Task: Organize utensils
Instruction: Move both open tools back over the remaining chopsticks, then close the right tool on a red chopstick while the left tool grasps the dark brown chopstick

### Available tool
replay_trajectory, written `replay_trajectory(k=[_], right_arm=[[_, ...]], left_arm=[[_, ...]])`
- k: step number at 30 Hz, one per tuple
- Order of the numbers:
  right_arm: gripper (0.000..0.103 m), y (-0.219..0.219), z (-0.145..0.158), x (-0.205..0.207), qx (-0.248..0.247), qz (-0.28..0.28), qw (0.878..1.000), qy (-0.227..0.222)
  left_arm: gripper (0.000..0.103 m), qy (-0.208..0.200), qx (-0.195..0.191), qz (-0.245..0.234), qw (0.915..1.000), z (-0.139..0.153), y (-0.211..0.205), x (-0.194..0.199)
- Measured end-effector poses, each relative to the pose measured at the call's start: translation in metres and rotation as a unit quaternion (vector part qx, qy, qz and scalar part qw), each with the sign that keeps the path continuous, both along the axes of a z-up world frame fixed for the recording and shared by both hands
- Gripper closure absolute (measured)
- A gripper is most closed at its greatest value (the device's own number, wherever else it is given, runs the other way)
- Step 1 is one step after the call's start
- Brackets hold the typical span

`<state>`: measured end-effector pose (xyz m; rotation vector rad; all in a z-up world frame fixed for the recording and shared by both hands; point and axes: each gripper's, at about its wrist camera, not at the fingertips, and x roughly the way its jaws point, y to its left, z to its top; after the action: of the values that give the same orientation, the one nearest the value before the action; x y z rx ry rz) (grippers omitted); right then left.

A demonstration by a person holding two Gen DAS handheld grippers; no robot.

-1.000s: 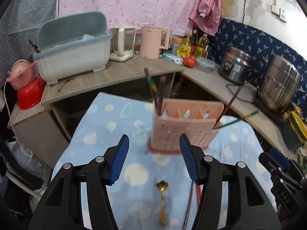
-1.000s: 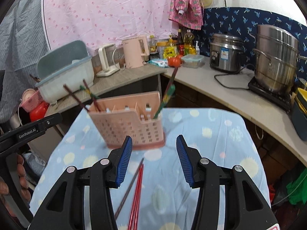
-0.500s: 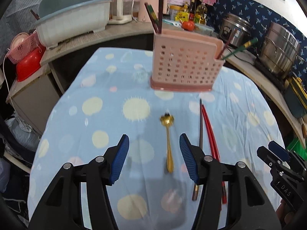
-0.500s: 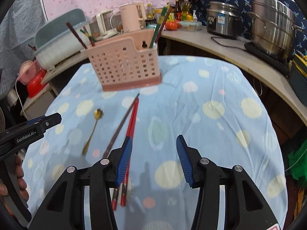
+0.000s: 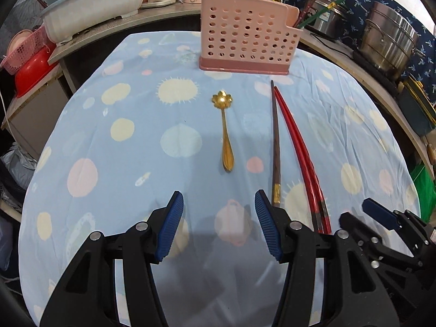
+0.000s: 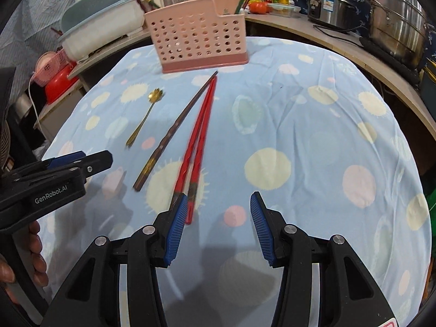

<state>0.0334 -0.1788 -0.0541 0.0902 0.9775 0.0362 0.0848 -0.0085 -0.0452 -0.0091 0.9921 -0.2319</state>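
- Left wrist view: the left gripper (image 5: pixel 219 227) hangs over the near end of the table (image 5: pixel 109 136), jaws spread wide, nothing between the blue pads (image 5: pixel 170 229).
- Straight ahead at 12 o'clock from it lies the spoon (image 5: pixel 225 133), gold, flower-shaped bowl pointing away toward the caddy (image 5: pixel 245 38), handle end toward the gripper but clear of it.
- At about 1 o'clock from the left gripper is the brown chopstick (image 5: pixel 275 141), running near-to-far; its gold-banded near end sits just beside the right-hand pad.
- Just right of that, the red chopsticks (image 5: pixel 299 150), a pair lying side by side, far tips touching the brown one's tip, near ends fanned away from it.
- Caddy is pink, full of holes, upright at the far edge of the table at 12 o'clock. More chopsticks poke out of both ends of it.
- Right wrist view: the right gripper (image 6: pixel 219 226) is also wide open and holding nothing. It hovers at the near ends of the red chopsticks (image 6: pixel 199 139); its left pad (image 6: pixel 175 231) overlaps the end of one, can't tell if it's actually touching.
- From there the brown chopstick (image 6: pixel 174 133) is at 11 o'clock, the spoon (image 6: pixel 144 117) farther out at 10 to 11, the caddy (image 6: pixel 201 38) at 12.
- Left gripper (image 6: pixel 79 160) shows at 9 o'clock in that view, well apart from the right one.
- Counter (image 5: pixel 340 51) wraps behind the table with a dish bin (image 5: pixel 90 8) and steel pots (image 5: pixel 387 41) on it.
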Motion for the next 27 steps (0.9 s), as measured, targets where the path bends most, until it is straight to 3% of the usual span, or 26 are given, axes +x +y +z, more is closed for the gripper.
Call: replay_trajectory(k=[10,20,27], right_arm=[[0.076,0.014,-0.012,0.0,-0.005,0.019,1.0,0.014],[0.084,0.018,-0.015,0.011,-0.008,0.021,1.0,0.011],[0.096,0.01,-0.017,0.018,0.0,0.01,1.0,0.008]], left_arm=[[0.051,0.005,-0.002,-0.023,0.9997,-0.008,-0.013,-0.012],[0.051,0.014,-0.001,-0.026,0.9996,-0.015,-0.019,-0.007],[0.051,0.018,-0.006,-0.033,0.9993,-0.018,-0.024,-0.006]])
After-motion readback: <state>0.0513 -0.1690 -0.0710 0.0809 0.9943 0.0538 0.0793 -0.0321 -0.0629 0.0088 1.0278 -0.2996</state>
